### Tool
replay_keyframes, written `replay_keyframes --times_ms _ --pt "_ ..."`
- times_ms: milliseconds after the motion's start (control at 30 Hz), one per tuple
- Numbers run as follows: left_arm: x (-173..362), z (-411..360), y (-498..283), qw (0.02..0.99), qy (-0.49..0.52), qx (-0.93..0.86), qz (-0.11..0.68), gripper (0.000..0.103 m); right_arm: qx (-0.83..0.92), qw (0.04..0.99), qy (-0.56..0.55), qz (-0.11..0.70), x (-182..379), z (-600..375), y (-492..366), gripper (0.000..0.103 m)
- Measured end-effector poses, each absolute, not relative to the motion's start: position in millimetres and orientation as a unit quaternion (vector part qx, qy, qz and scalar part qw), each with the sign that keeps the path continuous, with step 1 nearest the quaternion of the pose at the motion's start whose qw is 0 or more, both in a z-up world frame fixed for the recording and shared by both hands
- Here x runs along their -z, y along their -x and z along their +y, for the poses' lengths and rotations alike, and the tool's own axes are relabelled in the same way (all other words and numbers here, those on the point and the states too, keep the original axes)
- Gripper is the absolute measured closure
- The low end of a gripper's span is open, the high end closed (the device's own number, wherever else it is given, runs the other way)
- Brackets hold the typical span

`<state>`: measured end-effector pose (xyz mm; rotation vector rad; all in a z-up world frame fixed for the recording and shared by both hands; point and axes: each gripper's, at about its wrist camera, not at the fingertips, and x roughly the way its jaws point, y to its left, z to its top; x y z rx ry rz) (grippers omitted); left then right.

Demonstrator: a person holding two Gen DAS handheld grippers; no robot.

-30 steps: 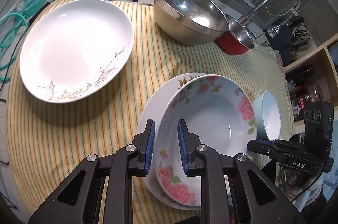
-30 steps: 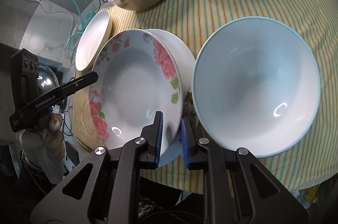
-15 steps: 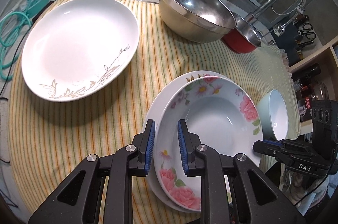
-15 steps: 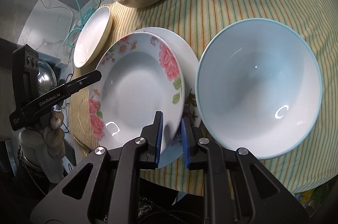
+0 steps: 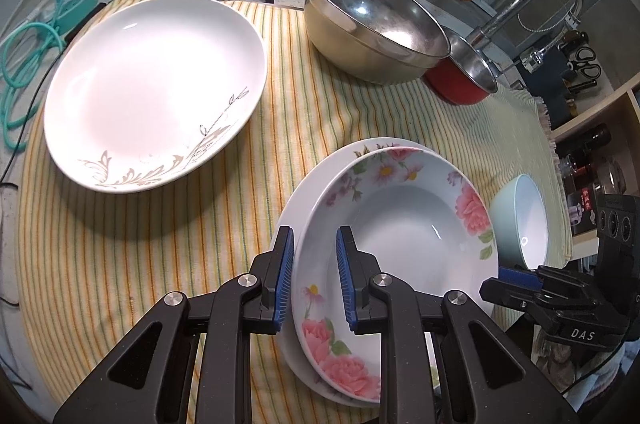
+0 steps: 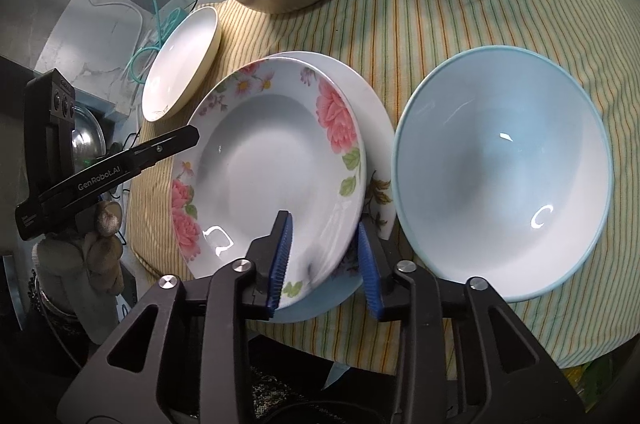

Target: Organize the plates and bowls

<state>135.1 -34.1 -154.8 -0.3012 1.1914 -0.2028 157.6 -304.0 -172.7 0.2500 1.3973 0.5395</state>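
1. Resting on the white plate (image 5: 304, 207), the floral bowl (image 5: 404, 224) lies just beside the blue bowl (image 6: 504, 163).
2. Left claw (image 5: 314, 278) straddles its rim, slightly parted.
3. Right claw (image 6: 324, 264) has spread wider around the opposite rim.

The deep white bowl (image 5: 400, 224) bore pink roses, green leaves and small purple flowers round its rim. The wide white plate (image 5: 152, 87) carried a gold leaf scroll. The round bowl (image 6: 504, 167) was pale blue. Yellow cloth (image 5: 120, 244) showed green and orange stripes. The gripper pads (image 6: 280, 260) were blue.
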Motion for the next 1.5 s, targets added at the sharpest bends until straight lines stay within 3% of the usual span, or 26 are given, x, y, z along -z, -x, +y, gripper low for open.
replay_keyframes --times_ms 100,200,1000,1500 --pt "154 -33 -134 0.814 0.143 0.091 0.556 0.082 -0.245 0.731 -0.111 0.627 169 -306 -156 0.054" --pt "153 -30 -133 0.817 0.147 0.084 0.551 0.082 -0.253 0.731 -0.116 0.624 165 -308 -154 0.052" --pt "116 45 -105 0.842 0.203 -0.006 0.499 0.082 -0.317 0.74 -0.118 0.582 123 -274 -149 0.052" --pt "119 124 -161 0.852 0.188 -0.022 0.489 0.082 -0.304 0.759 -0.131 0.56 117 -194 -213 0.052"
